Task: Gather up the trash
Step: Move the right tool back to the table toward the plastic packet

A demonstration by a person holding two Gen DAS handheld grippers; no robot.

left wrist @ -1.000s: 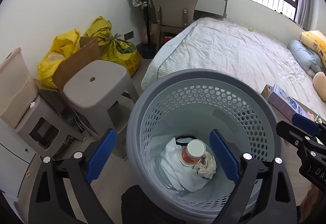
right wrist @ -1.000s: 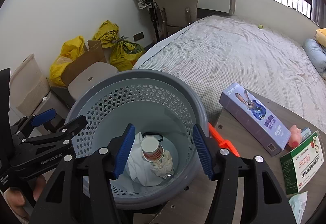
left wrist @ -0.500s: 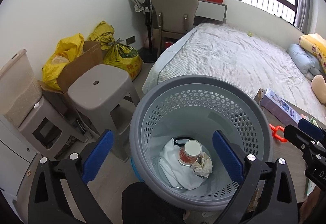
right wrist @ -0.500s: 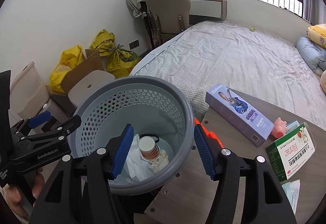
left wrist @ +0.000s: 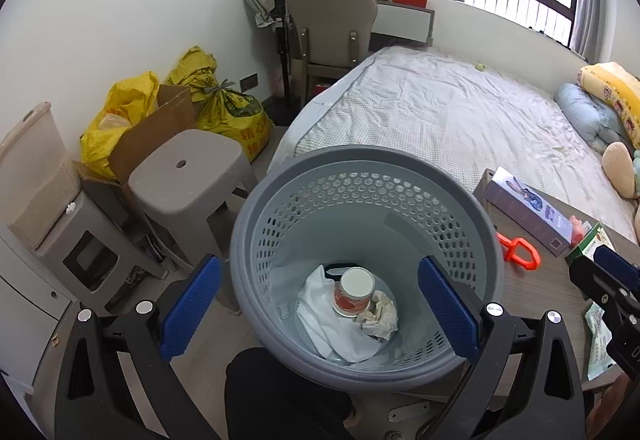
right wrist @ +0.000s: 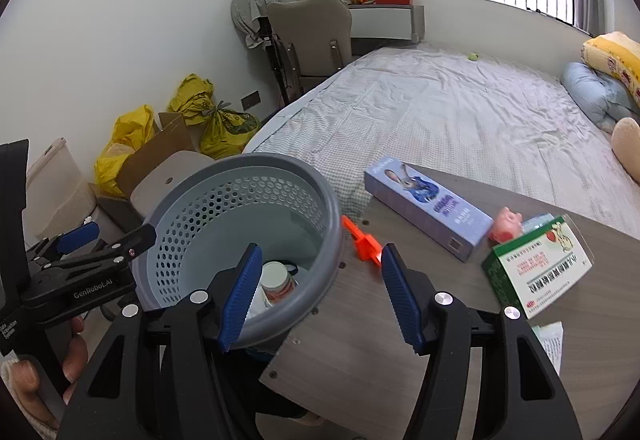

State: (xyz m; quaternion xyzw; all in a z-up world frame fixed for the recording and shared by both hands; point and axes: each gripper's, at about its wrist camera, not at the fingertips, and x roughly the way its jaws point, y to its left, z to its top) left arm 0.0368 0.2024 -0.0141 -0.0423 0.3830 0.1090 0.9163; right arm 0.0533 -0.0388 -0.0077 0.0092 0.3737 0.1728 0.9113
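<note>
The orange clip (right wrist: 366, 242) lies at the table's (right wrist: 380, 340) left edge, touching the grey basket (right wrist: 192, 196). It looks light and hard; pinch its thin middle. Both the right gripper (right wrist: 320, 290) and left gripper (left wrist: 316, 308) are wide and empty.

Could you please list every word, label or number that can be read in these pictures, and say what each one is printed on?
"GenRobot.AI": white letters on the black left gripper.
"精心": red characters on the yellow woven sack; the rest is cut off.
Green and white cardboard box: red characters, upside down and too blurred to read.
Long purple cartoon-rabbit box: print too small.
Red-labelled white-lidded jar in the grey perforated basket: label unreadable.
</note>
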